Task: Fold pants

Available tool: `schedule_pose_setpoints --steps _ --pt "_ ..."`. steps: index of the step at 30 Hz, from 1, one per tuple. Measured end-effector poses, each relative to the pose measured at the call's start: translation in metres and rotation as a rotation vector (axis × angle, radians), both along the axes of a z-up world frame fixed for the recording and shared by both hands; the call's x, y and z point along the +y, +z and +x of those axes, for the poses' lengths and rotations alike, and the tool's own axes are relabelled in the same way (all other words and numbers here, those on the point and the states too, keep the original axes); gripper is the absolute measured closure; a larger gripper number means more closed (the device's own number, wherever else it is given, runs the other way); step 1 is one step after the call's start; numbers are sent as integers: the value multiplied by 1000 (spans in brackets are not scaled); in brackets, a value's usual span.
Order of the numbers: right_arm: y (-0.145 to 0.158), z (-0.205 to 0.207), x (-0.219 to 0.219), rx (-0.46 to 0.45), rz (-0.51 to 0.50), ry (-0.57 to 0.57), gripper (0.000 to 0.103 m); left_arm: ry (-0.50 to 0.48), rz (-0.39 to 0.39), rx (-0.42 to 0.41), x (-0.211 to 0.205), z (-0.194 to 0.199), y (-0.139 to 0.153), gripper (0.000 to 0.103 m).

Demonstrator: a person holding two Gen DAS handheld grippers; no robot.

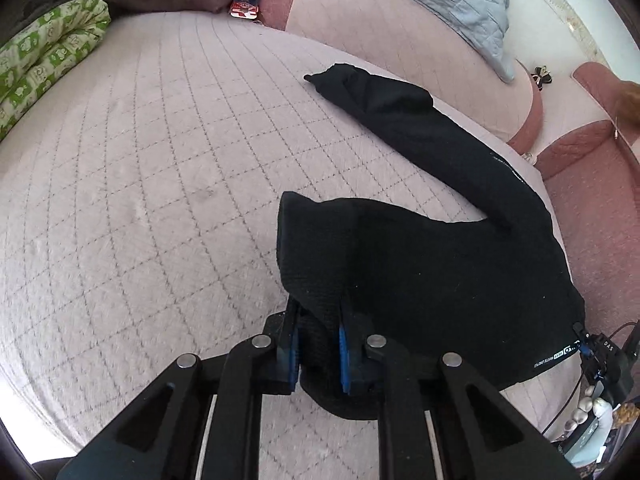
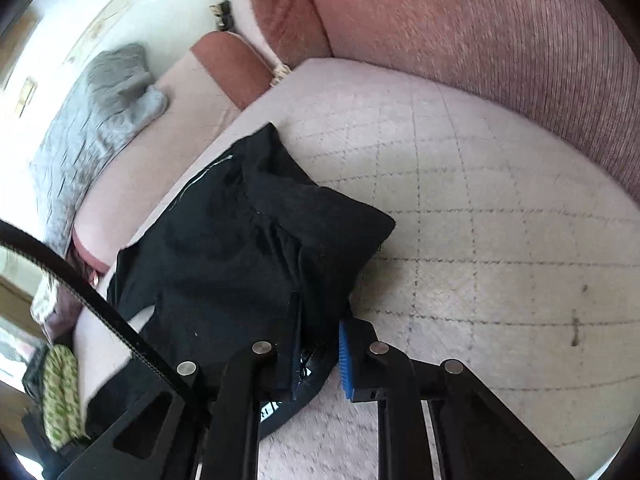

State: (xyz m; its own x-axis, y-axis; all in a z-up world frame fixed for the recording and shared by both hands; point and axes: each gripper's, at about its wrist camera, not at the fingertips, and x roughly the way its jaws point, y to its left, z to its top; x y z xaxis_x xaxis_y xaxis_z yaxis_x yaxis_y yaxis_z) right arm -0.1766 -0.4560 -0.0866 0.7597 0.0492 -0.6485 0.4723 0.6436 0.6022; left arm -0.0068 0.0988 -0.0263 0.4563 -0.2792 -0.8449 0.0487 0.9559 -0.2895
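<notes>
Black pants [image 1: 420,240] are lying bunched on the quilted sofa seat [image 1: 140,180]. Left claw [image 1: 318,344] pinches one edge, and right claw [image 2: 320,344] looks clamped on fabric too, near the backrest [image 2: 500,40].

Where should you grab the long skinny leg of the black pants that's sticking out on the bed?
Probably at its far tip, coming from above. That leg of the black pants lies flat on the quilted bed cover, so its free end lifts easiest. Both the left gripper and right gripper already pinch cloth.
</notes>
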Motion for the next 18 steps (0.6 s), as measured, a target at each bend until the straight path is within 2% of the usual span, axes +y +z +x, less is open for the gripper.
schedule_pose_setpoints --steps 3,8,9,10,11,13,16,18 --pt "4 -9 1 2 -23 -3 88 3 9 8 0 -3 -3 89" --pt "-4 -30 -7 21 3 -54 89 23 39 32 6 -16 -9 88" --pt "-3 -35 -8 40 -29 -82 99 33 56 39 7 -20 -12 85" --pt "0 -39 -9 64 -71 -117 99 40 63 45 10 -24 -14 83" --pt "3 -47 -13 78 -102 -164 99 45 62 51 13 -27 -16 83" --pt "3 -59 -24 83 -99 -233 98 63 34 47 19 -32 -17 80" --pt "0 -64 -33 69 -58 -250 95 114 6 -13 31 -40 -6 72" --pt "0 -60 -30 62 -51 -237 88 173 17 -58 38 -43 1 68"
